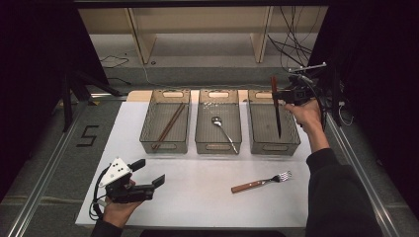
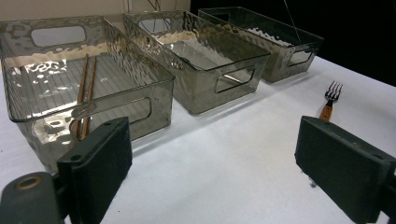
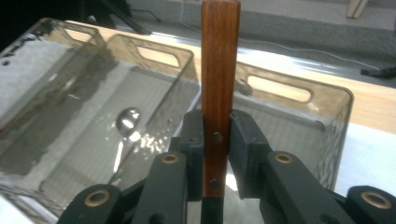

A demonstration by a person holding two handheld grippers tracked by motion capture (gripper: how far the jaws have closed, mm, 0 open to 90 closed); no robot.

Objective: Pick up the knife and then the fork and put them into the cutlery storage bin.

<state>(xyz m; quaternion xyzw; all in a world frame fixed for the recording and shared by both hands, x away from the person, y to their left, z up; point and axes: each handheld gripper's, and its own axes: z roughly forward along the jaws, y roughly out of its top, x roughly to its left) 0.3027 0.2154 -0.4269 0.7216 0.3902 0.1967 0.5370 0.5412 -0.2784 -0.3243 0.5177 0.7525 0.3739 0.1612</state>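
Forearms come in from the near edge of the white table (image 1: 197,197). Nearest, at the left, the left gripper (image 1: 148,173) rests low over the table top with its jaws spread wide and nothing between them; in the left gripper view the two black pads (image 2: 100,161) stand well apart over bare white surface. A little farther out, toward the right, a fork (image 1: 262,182) with a wooden handle lies flat on the table, its tines pointing right.

Beyond it stand three smoky clear bins in a row. The left bin (image 1: 165,143) holds a pair of brown chopsticks (image 1: 169,126); the middle bin (image 1: 218,143) holds a spoon (image 1: 223,129), bowl at the far end.

Farthest, over the right bin (image 1: 274,145), the right gripper (image 1: 284,94) is clamped on a knife (image 1: 276,111) — its jaws press both sides of the riveted wooden handle (image 3: 219,70). The knife hangs blade down, its tip reaching into the right bin.
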